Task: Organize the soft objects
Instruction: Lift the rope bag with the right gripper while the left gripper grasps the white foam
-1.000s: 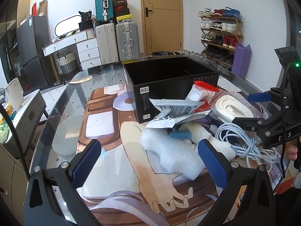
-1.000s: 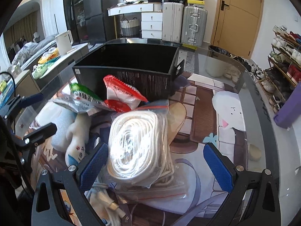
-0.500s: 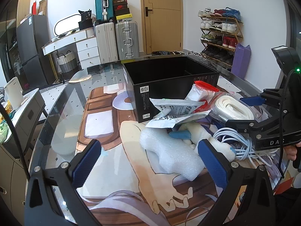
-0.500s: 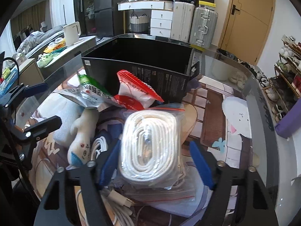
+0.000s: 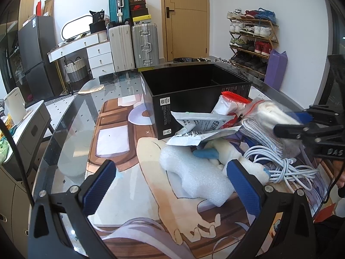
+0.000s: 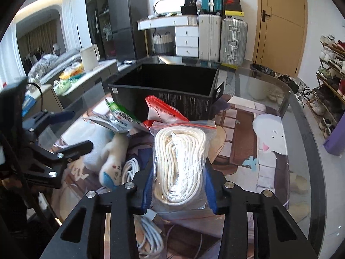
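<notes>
My right gripper is shut on a clear zip bag of coiled white rope and holds it raised above the pile; the bag shows blurred in the left wrist view. My left gripper is open and empty, low over white foam. A white plush toy, a light blue cable, a green-and-white packet and a red-and-white packet lie in front of the black box.
The glass table has a printed mat under it. The right gripper's body is at the right edge of the left wrist view. Suitcases, drawers and a shoe rack stand beyond the table.
My right gripper has closed on the bag of white rope and lifted it. My left gripper has stayed open in about the same place.
</notes>
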The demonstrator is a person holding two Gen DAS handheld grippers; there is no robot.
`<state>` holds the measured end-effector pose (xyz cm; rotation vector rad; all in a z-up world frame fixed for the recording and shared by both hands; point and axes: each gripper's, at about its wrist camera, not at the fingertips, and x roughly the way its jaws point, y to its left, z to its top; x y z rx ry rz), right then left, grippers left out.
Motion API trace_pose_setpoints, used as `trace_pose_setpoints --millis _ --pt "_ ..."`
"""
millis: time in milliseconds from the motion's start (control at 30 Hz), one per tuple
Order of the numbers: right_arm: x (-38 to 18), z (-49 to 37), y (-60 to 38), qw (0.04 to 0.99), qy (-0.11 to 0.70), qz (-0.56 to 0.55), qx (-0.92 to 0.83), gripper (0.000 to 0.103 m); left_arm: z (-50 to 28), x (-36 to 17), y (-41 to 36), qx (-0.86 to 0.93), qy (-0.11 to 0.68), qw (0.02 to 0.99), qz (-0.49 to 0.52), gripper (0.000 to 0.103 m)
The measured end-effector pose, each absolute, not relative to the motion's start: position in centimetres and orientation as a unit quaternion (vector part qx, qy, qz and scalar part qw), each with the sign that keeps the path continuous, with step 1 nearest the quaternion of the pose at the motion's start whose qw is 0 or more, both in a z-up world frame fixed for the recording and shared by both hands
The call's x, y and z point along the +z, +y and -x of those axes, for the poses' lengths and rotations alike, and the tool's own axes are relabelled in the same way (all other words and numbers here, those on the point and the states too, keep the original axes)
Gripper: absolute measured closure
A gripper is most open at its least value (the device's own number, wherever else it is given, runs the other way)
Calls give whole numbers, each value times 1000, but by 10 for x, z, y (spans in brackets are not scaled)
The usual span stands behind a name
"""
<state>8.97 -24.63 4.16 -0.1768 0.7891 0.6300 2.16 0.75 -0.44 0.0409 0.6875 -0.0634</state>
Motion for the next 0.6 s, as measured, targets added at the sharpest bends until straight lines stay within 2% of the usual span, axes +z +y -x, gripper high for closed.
trace_pose_setpoints --millis 600 --pt "58 -75 -256 880 352 76 310 62 -29 -13 -10 -53 396 916 -34 0"
